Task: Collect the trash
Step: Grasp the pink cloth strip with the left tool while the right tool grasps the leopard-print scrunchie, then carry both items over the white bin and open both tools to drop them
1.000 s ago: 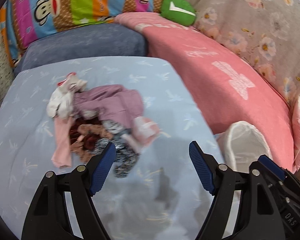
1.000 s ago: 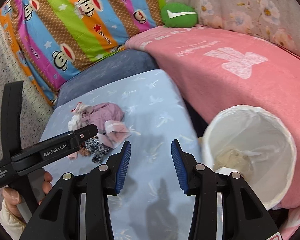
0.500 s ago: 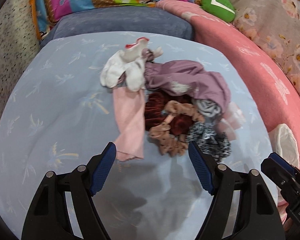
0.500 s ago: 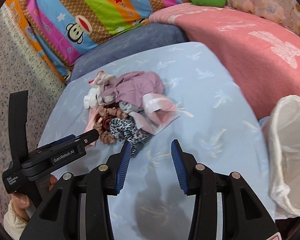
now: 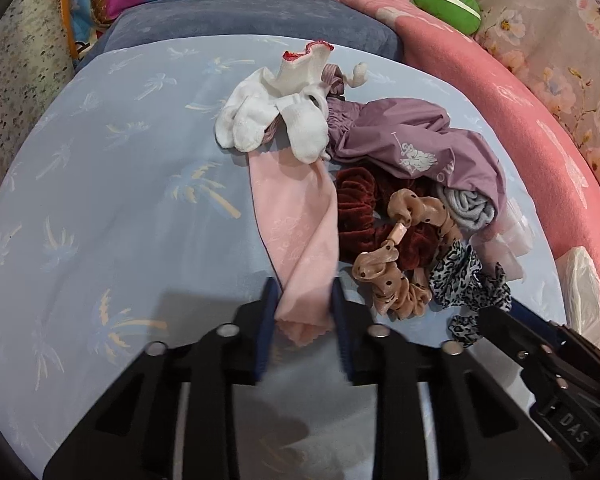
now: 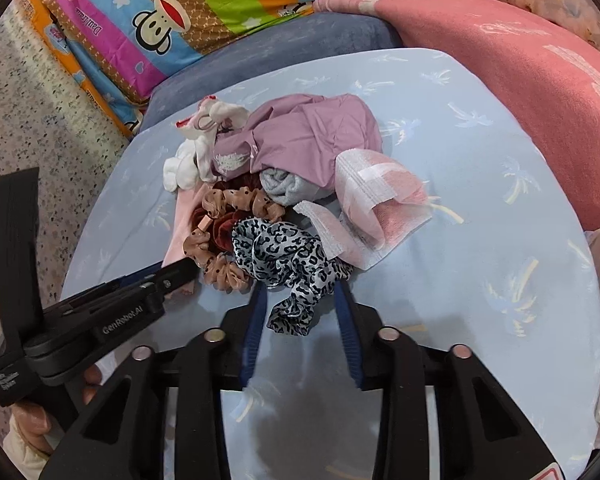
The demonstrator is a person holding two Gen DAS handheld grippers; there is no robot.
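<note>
While scrunchies [image 5: 396, 264] crowd alongside, white socks [image 5: 272, 120] overlap the pink cloth [image 5: 300, 232].

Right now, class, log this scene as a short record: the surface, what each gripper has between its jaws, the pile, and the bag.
surface: blue palm-print sheet
left gripper: jaws just closing around pink cloth end
right gripper: jaws just closing around leopard-print scrunchie
pile: white socks, purple garment, beige dotted scrunchie
bag: white bin liner, right edge

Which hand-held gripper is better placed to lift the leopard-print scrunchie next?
Right. The right hand-held gripper has just been closing with the leopard-print scrunchie between its fingers; the left hand-held gripper straddles the pink cloth instead.
</note>
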